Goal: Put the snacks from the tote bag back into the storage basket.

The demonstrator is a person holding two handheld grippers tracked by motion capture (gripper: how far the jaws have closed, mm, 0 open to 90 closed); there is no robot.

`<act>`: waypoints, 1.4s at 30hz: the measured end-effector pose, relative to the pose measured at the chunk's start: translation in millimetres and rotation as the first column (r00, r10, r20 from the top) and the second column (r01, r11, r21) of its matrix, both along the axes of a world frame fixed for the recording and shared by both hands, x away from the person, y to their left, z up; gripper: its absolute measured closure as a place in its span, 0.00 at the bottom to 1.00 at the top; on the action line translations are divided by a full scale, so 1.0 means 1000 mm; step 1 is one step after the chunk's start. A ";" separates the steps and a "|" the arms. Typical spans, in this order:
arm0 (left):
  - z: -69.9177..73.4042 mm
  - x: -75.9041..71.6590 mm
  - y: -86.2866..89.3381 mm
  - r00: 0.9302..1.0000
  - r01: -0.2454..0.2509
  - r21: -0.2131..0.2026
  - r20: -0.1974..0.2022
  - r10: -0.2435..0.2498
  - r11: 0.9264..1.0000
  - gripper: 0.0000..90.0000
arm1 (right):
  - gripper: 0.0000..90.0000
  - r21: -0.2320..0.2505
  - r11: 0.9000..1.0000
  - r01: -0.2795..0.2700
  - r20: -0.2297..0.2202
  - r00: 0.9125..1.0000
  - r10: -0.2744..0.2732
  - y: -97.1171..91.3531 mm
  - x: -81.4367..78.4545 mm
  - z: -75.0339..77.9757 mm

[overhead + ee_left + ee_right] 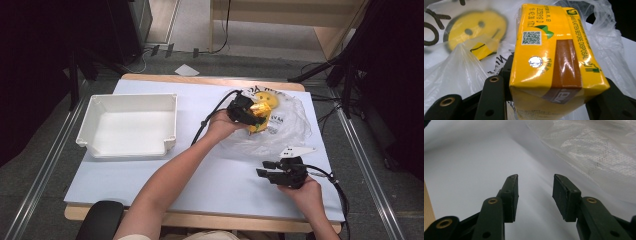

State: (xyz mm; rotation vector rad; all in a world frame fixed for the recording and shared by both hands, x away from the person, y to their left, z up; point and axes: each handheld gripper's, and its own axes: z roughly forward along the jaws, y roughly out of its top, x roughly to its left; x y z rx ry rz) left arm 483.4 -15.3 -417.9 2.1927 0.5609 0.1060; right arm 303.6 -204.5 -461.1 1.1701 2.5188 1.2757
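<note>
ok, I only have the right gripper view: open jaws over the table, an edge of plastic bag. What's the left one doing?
Observer: The left gripper is closed on a yellow drink carton.
Operator: Is it still in the bag?
Observer: The carton's upper part is bare, with the plastic bag crumpled below and behind it. I can't tell whether its bottom end is clear.
Operator: Anywhere to put it?
Observer: A white tray sits on the left side of the table, with nothing in it.
</note>
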 end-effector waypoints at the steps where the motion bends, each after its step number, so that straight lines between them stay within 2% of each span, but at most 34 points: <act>1: 0.003 -0.002 0.000 1.000 0.005 0.002 0.000 -0.005 1.000 0.59 | 0.63 0.001 1.000 -0.001 -0.001 1.000 0.001 0.000 0.000 0.000; 8: 0.022 -0.009 0.009 1.000 0.018 -0.026 -0.021 -0.019 0.999 0.58 | 0.63 0.000 1.000 -0.006 0.000 1.000 0.006 0.001 0.000 -0.001; 14: 0.039 -0.017 0.019 0.999 0.032 -0.018 0.003 -0.032 0.999 0.58 | 0.63 0.001 1.000 -0.007 0.000 1.000 0.007 0.001 0.000 -0.001; 20: 0.051 -0.023 0.031 0.999 0.047 -0.019 -0.006 -0.047 0.999 0.58 | 0.63 0.005 1.000 -0.003 0.000 1.000 0.003 0.001 0.001 -0.001; 24: 0.057 -0.029 0.040 0.999 0.049 -0.035 -0.011 -0.050 0.998 0.58 | 0.63 0.002 1.000 -0.008 -0.001 1.000 0.008 0.002 0.002 -0.002; 27: 0.064 -0.036 0.046 0.998 0.059 -0.027 0.001 -0.059 0.998 0.58 | 0.62 0.003 1.000 -0.014 -0.008 1.000 0.014 0.002 0.002 -0.002; 30: 0.070 -0.042 0.051 0.998 0.064 -0.029 -0.025 -0.065 0.998 0.58 | 0.62 0.002 1.000 -0.013 -0.011 1.000 0.013 0.002 0.002 -0.002; 35: 0.073 -0.048 0.065 0.997 0.075 -0.038 -0.028 -0.077 0.996 0.58 | 0.62 0.016 1.000 0.001 -0.001 1.000 -0.001 0.003 0.004 -0.001; 42: 0.075 -0.052 0.083 0.996 0.088 -0.024 -0.028 -0.088 0.996 0.58 | 0.62 0.011 1.000 0.019 -0.008 1.000 -0.019 0.002 0.005 -0.002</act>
